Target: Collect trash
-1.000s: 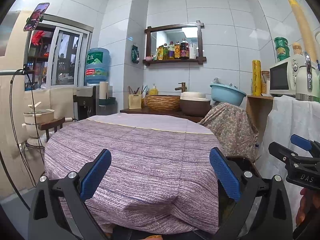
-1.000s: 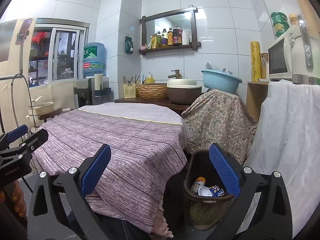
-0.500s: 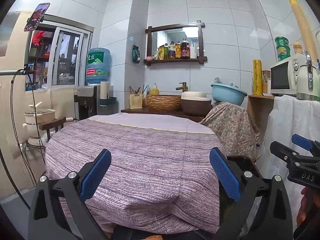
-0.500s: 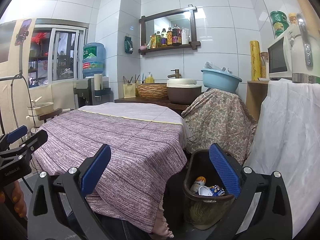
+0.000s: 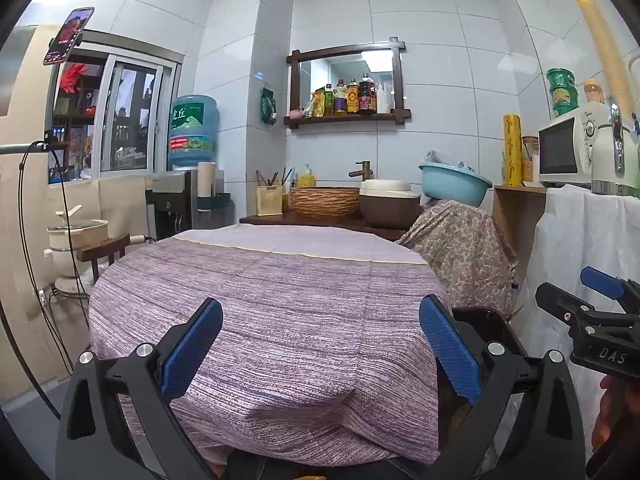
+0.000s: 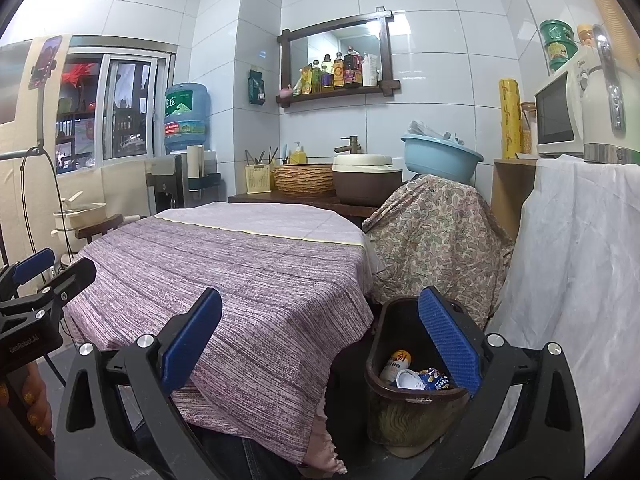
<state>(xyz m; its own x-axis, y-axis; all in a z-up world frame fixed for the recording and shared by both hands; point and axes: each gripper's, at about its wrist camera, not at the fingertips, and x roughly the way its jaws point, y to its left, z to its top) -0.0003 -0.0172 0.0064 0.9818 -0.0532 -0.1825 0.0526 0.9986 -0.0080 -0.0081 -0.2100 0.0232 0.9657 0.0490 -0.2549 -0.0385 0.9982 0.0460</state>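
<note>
Nothing's budged over the last second: your left gripper (image 5: pixel 320 344) and right gripper (image 6: pixel 320 344) stay wide and empty, trash sits in the bin (image 6: pixel 400 392), bench (image 5: pixel 260 280) looks bare.

White-tiled walls (image 5: pixel 420 8), a sliding window (image 5: pixel 120 116) at left, wood-framed mirror shelf (image 5: pixel 348 80), purple-clothed table (image 5: pixel 280 300).

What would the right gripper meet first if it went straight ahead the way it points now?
Probably the purple tablecloth at the table's near edge; the right gripper is open and empty. The trash bin sits right of that line. Depth is unclear.
</note>
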